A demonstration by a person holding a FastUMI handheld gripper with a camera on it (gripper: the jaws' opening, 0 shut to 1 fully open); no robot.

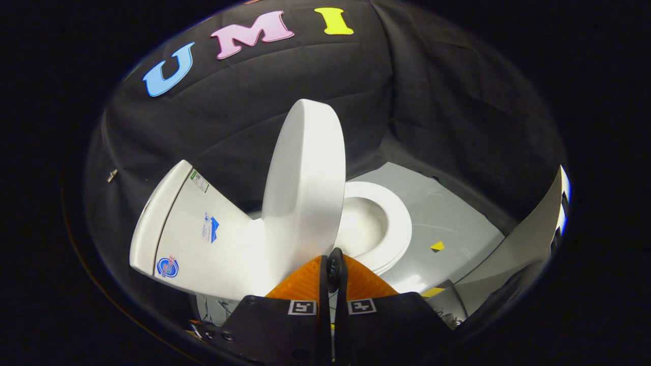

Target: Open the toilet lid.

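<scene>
White porcelain makes up the toilet, and everything here is placed against its lid (pixel 305 188), which stands raised, nearly upright, seen almost edge-on with its broad smooth face turned toward the tank. Left of the lid lies the tank (pixel 188 229), leaning away in this tilted view, with small stickers on its side and a green-edged label near its top corner. Just below the lid, the gripper (pixel 334 267) has its two fingers drawn tight together, tips meeting with barely a slit between them and nothing pinched there; those tips sit right at the lid's lower edge, and whether they touch it I cannot tell. Right of the lid, the seat (pixel 394 223) lies flat around the open bowl (pixel 361 223). Beyond the seat, further right, spreads a grey floor (pixel 457 223) carrying a small yellow marker (pixel 437 246). Black cloth hangs behind the lid and tank.
</scene>
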